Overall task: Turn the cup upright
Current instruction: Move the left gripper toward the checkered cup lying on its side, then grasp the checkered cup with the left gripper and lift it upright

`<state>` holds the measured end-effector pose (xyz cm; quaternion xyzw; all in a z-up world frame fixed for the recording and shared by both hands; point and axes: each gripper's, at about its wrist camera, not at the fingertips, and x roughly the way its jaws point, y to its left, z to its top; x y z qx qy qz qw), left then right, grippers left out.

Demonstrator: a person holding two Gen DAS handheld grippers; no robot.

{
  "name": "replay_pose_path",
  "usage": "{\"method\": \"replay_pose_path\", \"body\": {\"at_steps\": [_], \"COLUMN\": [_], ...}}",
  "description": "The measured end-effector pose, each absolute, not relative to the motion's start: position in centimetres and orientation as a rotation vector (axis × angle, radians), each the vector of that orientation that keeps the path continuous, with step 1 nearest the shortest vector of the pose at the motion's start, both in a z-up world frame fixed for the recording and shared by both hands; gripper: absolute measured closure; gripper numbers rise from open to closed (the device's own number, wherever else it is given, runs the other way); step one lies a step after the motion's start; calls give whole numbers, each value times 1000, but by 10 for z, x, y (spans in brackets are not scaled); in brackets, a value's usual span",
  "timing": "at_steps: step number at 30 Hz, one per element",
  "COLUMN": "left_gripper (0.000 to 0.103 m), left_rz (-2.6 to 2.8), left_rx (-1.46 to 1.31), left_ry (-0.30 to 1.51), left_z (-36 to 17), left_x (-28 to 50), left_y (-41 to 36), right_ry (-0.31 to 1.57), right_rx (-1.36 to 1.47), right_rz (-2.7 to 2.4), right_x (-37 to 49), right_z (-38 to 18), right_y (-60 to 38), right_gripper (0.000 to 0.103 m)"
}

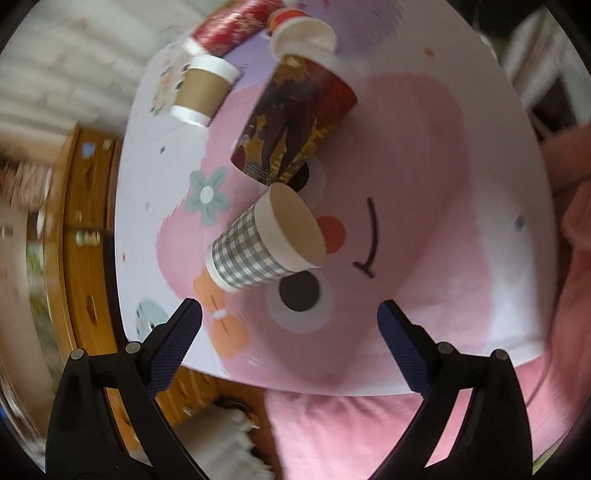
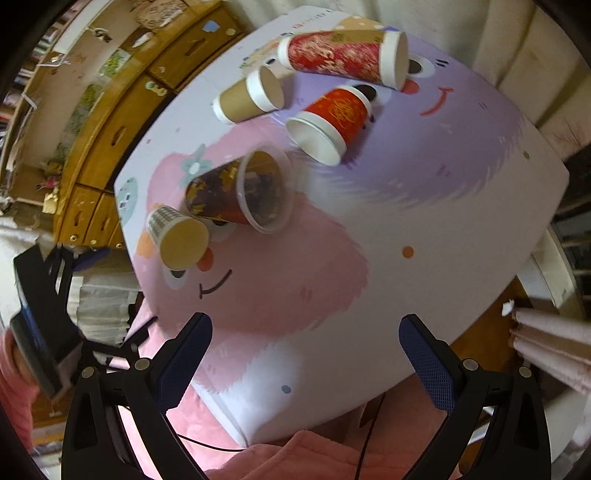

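Observation:
Several paper cups lie on their sides on a pink and purple cartoon table (image 1: 424, 177) (image 2: 424, 206). A grey checked cup (image 1: 255, 251) (image 2: 173, 230) lies nearest my left gripper (image 1: 290, 321), which is open and empty just short of it. Behind it lies a dark red and gold plastic cup (image 1: 295, 122) (image 2: 236, 194). Further back are a brown sleeved cup (image 1: 205, 88) (image 2: 247, 98), a red cup (image 2: 332, 122) and a long red patterned cup (image 1: 232, 29) (image 2: 343, 55). My right gripper (image 2: 304, 332) is open and empty over the table's near part.
A wooden drawer cabinet (image 1: 88, 221) (image 2: 110, 122) stands beyond the table's left edge. Pink fabric (image 1: 351, 435) (image 2: 325, 458) lies below the near edge. My left gripper's body shows at the left of the right wrist view (image 2: 40, 325).

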<state>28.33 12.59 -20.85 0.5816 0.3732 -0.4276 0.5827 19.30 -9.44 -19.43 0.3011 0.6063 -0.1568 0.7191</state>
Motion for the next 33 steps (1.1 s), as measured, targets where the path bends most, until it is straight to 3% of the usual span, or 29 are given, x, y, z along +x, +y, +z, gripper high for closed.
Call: {"method": "replay_pose_path", "body": {"at_steps": [6,16,19,22,28,33], "left_gripper": [8,15,20,41,42,43], "left_rz": [-1136,-1296,-1340,-1350,-1372,-1325], "left_rx": [1593,1669,1668,1668,1575,1381], "left_ry": [647,524,530,544,648,884], "left_z": [-253,-291,-292,-294,-286,-275], "left_x": [290,304,311,312,312,315], "left_y": [130,120,112,106,102,94], "right_ry": [1381,1393,1399,1396,1385,1388], "right_rx": [682,690,708,708,713,737], "right_rz": [-401,-459,-472,-477,-463,-448], "right_x": [186,183,183,185,188,189], "right_z": [-206,-208,-208,-206,-205,-209], "right_y": [-92,-96,-99,-100,-98,-102], "right_gripper": [0,0,0,0,0,0]}}
